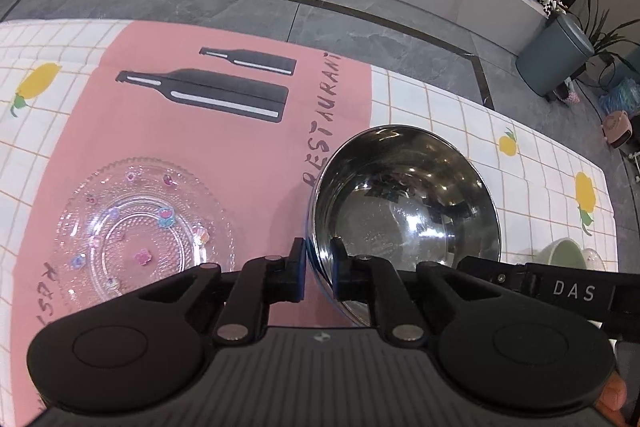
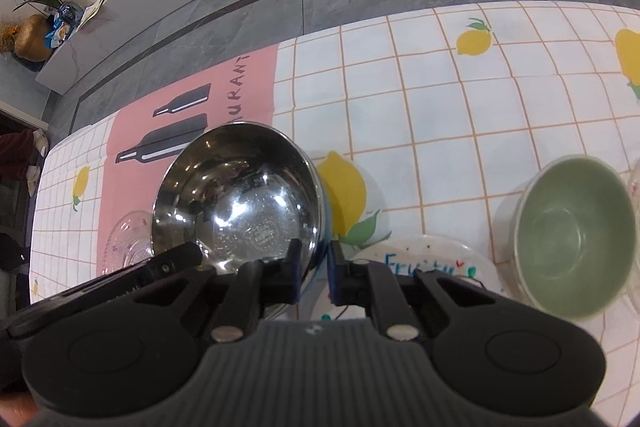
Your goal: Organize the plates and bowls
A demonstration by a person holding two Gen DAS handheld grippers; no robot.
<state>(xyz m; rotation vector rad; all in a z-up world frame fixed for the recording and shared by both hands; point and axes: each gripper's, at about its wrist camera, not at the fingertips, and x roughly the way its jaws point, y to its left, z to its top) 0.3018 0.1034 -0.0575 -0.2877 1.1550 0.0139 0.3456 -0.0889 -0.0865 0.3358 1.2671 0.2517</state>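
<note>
A shiny steel bowl [image 1: 404, 211] is held above the table by both grippers. My left gripper [image 1: 319, 269] is shut on its near left rim, one finger inside and one outside. My right gripper [image 2: 314, 269] is shut on the near right rim of the same bowl [image 2: 240, 199]. A clear glass plate [image 1: 140, 231] with coloured dots lies on the pink mat to the left; its edge shows in the right wrist view [image 2: 128, 243]. A green bowl [image 2: 576, 239] stands at the right. A white painted plate [image 2: 424, 263] lies under my right gripper.
The table has a white checked cloth with lemons [image 2: 474, 41] and a pink mat [image 1: 240, 115] with printed bottles. The far table edge drops to a grey tiled floor [image 1: 360, 23]. A grey bin [image 1: 556, 59] stands on the floor at the right.
</note>
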